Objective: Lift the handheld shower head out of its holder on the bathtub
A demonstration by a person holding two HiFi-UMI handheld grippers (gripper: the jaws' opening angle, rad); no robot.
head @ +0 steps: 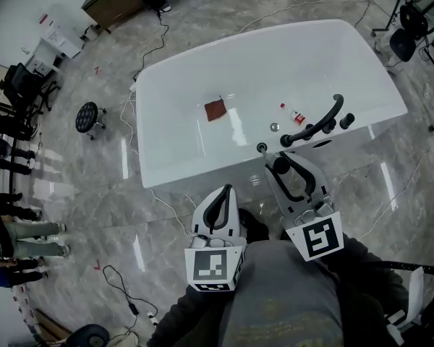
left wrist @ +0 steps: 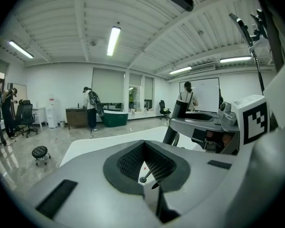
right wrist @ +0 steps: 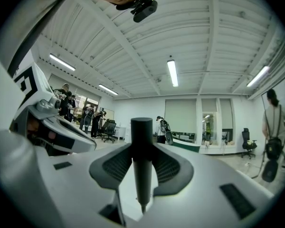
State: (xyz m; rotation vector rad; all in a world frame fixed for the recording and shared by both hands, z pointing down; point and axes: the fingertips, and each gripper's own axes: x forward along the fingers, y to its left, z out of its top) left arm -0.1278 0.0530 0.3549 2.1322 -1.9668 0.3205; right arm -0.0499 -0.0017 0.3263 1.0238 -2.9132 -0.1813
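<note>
**Shower wand looks just about out of its socket, here's how I'd finish the lift**

The right gripper is clamped on the shower head. It's a slim dark stick standing upright between the ribbed pads, with its flat top poking above them and a thin tip hanging below. From the head view it sits over the near edge of the bathtub, just beside the little round holder on the rim. That ring looks empty to me, so I'd call the wand clear of it or very nearly so, though the angle makes it hard to be sure.

The left gripper has its jaws together with nothing in them, hanging out near the tub's front wall.

How I'd do the rest:
- Keep pulling straight up along the line of the holder. Any sideways lean while the tip is low could bind it in the ring.
- Don't loosen the squeeze. A smooth round stick can slide down through the pads.
- I can't make out a hose from here. If there is one, expect some drag and go slow.
- The curved black faucet is just to the right, so stay on the near side of it.
- Leave the left gripper where it is, out of the way.
</note>
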